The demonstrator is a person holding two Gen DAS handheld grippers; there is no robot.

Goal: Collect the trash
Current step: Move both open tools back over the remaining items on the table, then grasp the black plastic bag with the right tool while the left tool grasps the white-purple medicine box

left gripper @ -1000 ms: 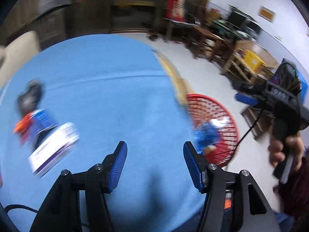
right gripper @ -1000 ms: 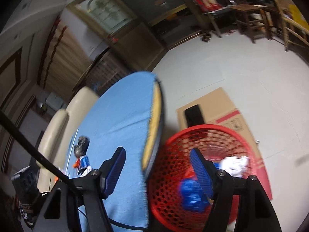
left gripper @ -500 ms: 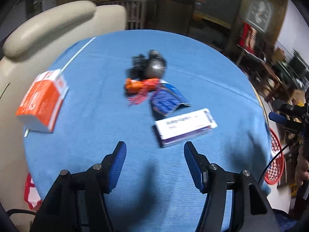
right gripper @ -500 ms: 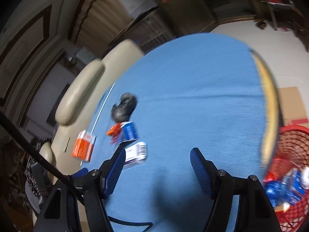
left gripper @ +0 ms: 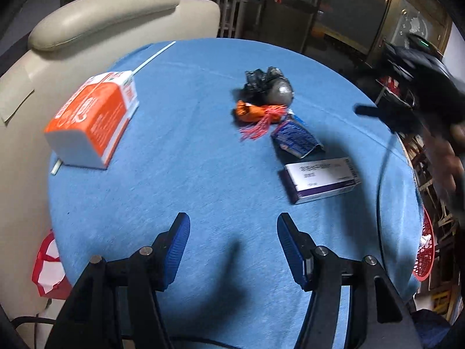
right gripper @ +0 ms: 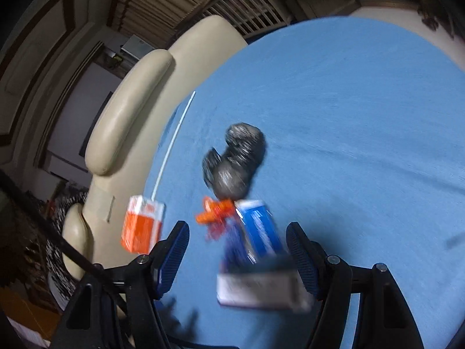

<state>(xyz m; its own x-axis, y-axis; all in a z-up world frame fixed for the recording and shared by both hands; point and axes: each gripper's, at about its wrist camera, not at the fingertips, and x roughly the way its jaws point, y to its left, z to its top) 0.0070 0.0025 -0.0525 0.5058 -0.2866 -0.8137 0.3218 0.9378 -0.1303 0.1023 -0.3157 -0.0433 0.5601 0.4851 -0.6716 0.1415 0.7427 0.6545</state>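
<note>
A matt blue cloth [left gripper: 180,174] covers the round table; near its left edge lies a glossy orange-and-white paper carton [left gripper: 93,116]. Crinkled black plastic film [left gripper: 267,84] shines at centre beside a smooth cardboard box [left gripper: 319,179]. Cream leather-like chair [left gripper: 87,20] behind.

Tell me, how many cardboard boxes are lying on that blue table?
2. An orange and white box lies at the left, near the cream chair; a purple and white box lies at the right, below the blue wrapper. None seem hidden.
</note>
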